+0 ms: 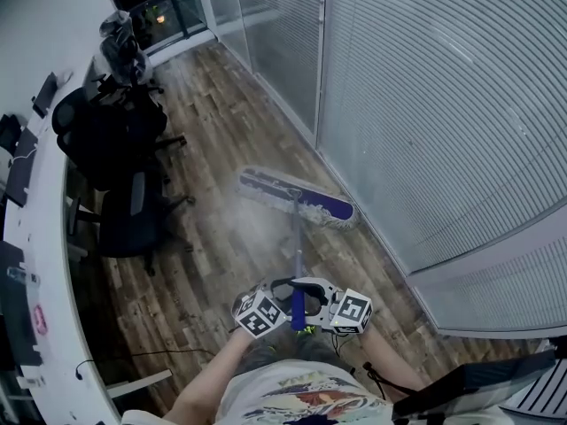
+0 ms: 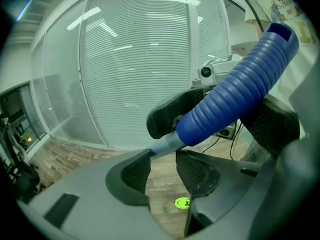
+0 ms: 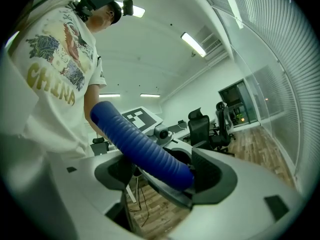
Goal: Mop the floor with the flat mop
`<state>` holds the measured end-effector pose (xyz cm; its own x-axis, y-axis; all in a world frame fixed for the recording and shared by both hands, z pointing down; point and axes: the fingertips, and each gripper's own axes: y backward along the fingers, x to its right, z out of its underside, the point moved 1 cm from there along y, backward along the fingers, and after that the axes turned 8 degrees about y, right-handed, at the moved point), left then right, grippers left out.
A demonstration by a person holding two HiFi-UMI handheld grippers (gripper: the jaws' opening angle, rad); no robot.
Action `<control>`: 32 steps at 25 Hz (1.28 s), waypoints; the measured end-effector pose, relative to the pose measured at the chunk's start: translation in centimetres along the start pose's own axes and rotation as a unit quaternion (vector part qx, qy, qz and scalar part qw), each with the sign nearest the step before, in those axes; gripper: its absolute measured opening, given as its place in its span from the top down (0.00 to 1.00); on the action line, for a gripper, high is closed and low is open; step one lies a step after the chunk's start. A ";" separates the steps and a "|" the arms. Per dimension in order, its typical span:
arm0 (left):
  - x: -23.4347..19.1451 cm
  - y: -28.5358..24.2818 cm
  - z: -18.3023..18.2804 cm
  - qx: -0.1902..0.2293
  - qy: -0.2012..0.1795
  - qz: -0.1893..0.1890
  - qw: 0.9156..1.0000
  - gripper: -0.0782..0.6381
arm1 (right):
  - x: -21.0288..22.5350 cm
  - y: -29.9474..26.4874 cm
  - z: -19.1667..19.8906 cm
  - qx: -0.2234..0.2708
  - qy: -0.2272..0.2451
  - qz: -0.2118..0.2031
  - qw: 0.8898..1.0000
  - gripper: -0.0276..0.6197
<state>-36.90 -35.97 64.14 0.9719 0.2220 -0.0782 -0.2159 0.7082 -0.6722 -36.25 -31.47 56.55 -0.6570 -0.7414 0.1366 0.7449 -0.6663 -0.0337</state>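
- Brown wood-plank floor [image 1: 221, 237] runs from the person's feet down an office aisle.
- Nearest the body, the right gripper [image 3: 164, 164] has its jaws clamped on the blue ribbed grip [image 3: 135, 139] at the top end of the flat mop [image 1: 297, 228].
- Just beside it, the left gripper [image 2: 163, 156] holds its jaws narrow, nipping the slim grey pole [image 2: 165, 144] right below that grip, across the jaw tips.
- The mop looks light and its pole stiff. The ribbed grip is probably the surest hold, since the smooth pole could twist or slide between pads.
- Farther out, the long mop head [image 1: 297, 197], with its blue-and-white pad, lies flat on the boards near the foot of the glass wall with slatted blinds [image 1: 425, 104].
- Farthest, on the left, black office chairs [image 1: 115, 131] stand at a curved white desk [image 1: 44, 237].
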 end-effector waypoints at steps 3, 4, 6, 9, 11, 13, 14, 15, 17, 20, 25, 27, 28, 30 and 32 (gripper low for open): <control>1.5 1.9 2.0 0.005 0.006 0.000 1.000 0.69 | -2.8 -1.4 0.5 -0.011 -0.001 0.002 1.000 0.48; 2.0 2.9 2.7 0.009 0.007 0.001 1.000 0.69 | -3.9 -2.1 0.5 -0.014 0.001 0.003 1.000 0.48; 3.4 5.3 4.5 0.015 0.007 0.005 1.000 0.69 | -6.8 -3.9 0.5 -0.020 0.004 0.008 1.000 0.48; 6.5 9.2 8.7 0.021 0.003 0.016 1.000 0.69 | -12.5 -6.8 1.3 -0.026 0.001 0.026 0.999 0.48; 8.8 11.8 11.9 0.025 -0.004 0.021 0.999 0.69 | -16.7 -8.9 2.4 -0.028 0.005 0.037 0.999 0.48; 11.1 14.3 15.2 0.029 -0.008 0.026 0.999 0.69 | -20.8 -10.9 3.5 -0.029 0.007 0.047 0.998 0.48; 12.4 15.5 16.8 0.028 -0.010 0.029 0.999 0.69 | -22.9 -11.8 4.0 -0.031 0.006 0.052 0.998 0.48; 13.7 16.8 18.3 0.027 -0.012 0.033 0.999 0.69 | -25.0 -12.7 4.4 -0.032 0.003 0.059 0.998 0.47; 16.3 19.5 20.7 0.026 -0.014 0.045 0.999 0.69 | -29.1 -14.2 4.7 -0.033 -0.002 0.070 0.997 0.47; 19.6 23.6 23.6 0.032 -0.005 0.059 0.998 0.69 | -34.6 -16.5 4.3 -0.028 -0.007 0.080 0.996 0.47; 24.8 28.5 28.1 0.026 -0.022 0.068 0.997 0.69 | -42.5 -19.1 5.0 -0.032 -0.012 0.092 0.995 0.47; 26.8 29.7 29.3 0.027 -0.026 0.068 0.997 0.69 | -45.0 -19.2 5.4 -0.037 -0.011 0.094 0.995 0.47; 27.8 30.1 29.7 0.027 -0.029 0.067 0.997 0.69 | -46.2 -19.1 5.6 -0.038 -0.011 0.094 0.995 0.47; 30.0 31.0 30.7 0.023 -0.038 0.068 0.997 0.69 | -48.7 -19.0 5.8 -0.036 -0.011 0.097 0.995 0.47; 32.2 32.4 32.4 0.015 -0.048 0.073 0.996 0.69 | -51.7 -19.4 6.3 -0.027 -0.013 0.107 0.994 0.47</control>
<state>-15.60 15.86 63.67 0.9164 0.3871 -0.1016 -0.3588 0.6823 -0.6370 -16.00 20.27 56.43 -0.4800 -0.8652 0.1452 0.8600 -0.4968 -0.1170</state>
